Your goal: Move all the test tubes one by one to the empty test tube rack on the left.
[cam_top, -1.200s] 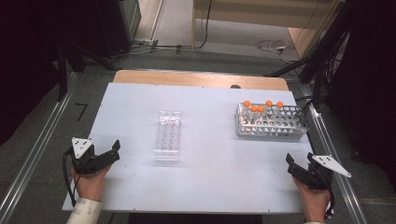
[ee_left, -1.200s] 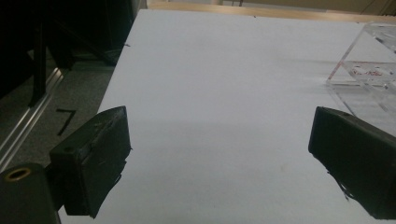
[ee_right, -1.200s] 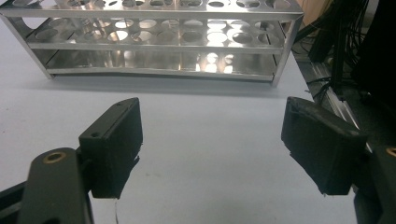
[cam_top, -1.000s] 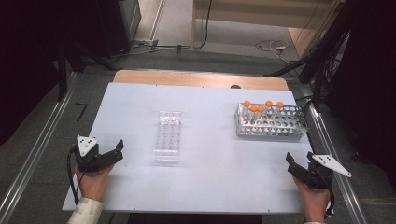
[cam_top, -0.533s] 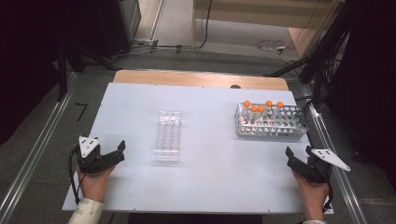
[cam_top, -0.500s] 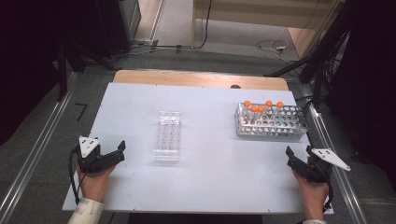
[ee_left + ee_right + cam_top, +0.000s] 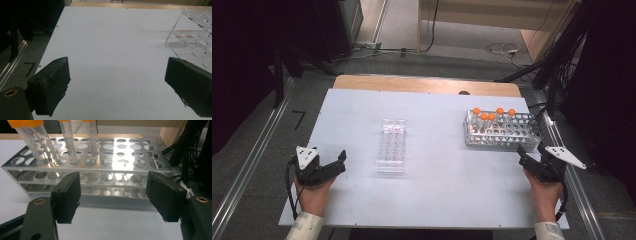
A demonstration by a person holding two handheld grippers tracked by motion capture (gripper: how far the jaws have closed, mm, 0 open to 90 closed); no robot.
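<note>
High view: the right gripper (image 7: 530, 154) is seen just in front of the metal rack (image 7: 503, 131) of orange-capped tubes (image 7: 492, 116), jaws apart with nothing between them but just been closing a bit, while the left gripper (image 7: 332, 166) is held wide open near the clear rack (image 7: 392, 145).

Black left gripper (image 7: 343, 159) and right gripper (image 7: 529, 154), grey three-cornered plates, trailing black cables, white sleeves
</note>
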